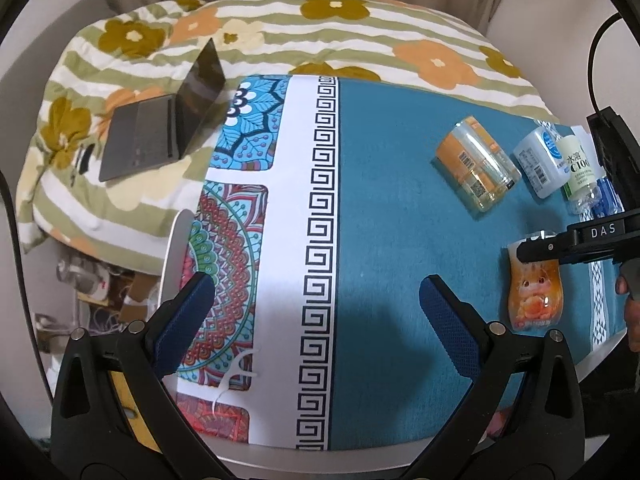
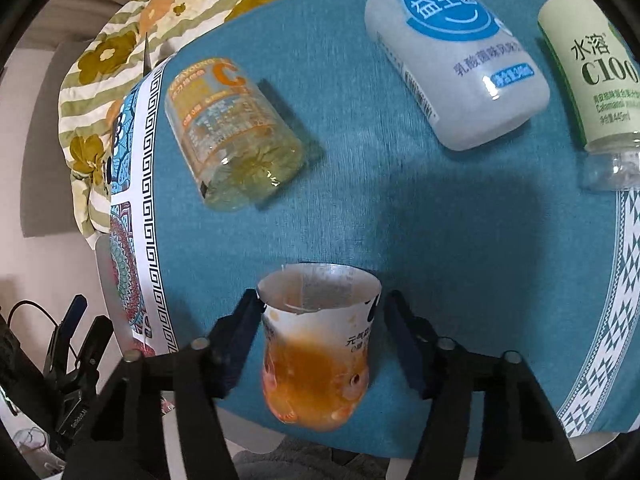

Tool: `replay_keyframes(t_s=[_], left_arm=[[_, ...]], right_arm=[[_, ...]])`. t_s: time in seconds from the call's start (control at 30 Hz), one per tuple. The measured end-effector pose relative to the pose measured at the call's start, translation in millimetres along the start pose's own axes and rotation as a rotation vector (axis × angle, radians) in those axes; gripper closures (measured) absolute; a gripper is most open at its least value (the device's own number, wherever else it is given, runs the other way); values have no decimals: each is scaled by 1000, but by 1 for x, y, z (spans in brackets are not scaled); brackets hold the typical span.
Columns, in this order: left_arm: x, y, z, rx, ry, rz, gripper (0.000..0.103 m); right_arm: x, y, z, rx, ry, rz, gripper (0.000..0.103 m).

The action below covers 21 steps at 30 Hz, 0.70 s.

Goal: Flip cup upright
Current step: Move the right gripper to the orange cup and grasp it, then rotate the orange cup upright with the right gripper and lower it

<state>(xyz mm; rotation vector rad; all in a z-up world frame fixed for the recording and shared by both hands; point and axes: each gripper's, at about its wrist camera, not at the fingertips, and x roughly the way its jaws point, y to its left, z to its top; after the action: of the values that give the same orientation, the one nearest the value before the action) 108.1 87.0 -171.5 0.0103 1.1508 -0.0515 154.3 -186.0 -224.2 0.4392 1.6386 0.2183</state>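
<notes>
An orange cartoon-printed cup (image 2: 316,356) lies on its side on the blue tablecloth (image 2: 460,240), its open mouth pointing away from the right wrist camera. My right gripper (image 2: 318,316) straddles the cup with a finger on each side near its mouth; the left finger touches it, a small gap shows on the right. In the left wrist view the same cup (image 1: 534,292) lies at the right, with the right gripper (image 1: 536,249) over its far end. My left gripper (image 1: 316,300) is open and empty above the cloth.
Three cut bottles lie on the cloth: an orange-labelled one (image 2: 232,136), a white one with a blue label (image 2: 460,64) and a green-labelled one (image 2: 592,80). A laptop (image 1: 164,120) sits on the flowered bedding (image 1: 360,28) behind. The table's front edge (image 1: 280,456) is near.
</notes>
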Motion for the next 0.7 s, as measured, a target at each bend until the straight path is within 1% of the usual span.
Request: replay_keyframes(t_s=[0.17, 0.27, 0.33, 0.4, 0.47, 0.6, 0.7], left_arm=[[1, 1, 2, 8, 1, -12, 0], [-2, 2, 4, 10, -2, -18, 0], [-5, 3, 5, 11, -9, -25, 0], [-7, 2, 6, 8, -12, -31, 0], [-8, 2, 6, 6, -13, -34, 0], [-10, 0, 3, 8, -18, -43, 0], [-10, -2, 0, 17, -26, -37, 0]], right_arm=[[-1, 6, -1, -18, -21, 1, 53], [-15, 14, -6, -57, -74, -8, 54], [-30, 21, -11, -97, -148, -20, 54], [-47, 28, -21, -139, -267, -49, 54], [-56, 32, -34, -162, -384, -81, 54], [-53, 35, -59, -195, -567, -150, 54], [-45, 37, -73, -240, -672, -212, 54]])
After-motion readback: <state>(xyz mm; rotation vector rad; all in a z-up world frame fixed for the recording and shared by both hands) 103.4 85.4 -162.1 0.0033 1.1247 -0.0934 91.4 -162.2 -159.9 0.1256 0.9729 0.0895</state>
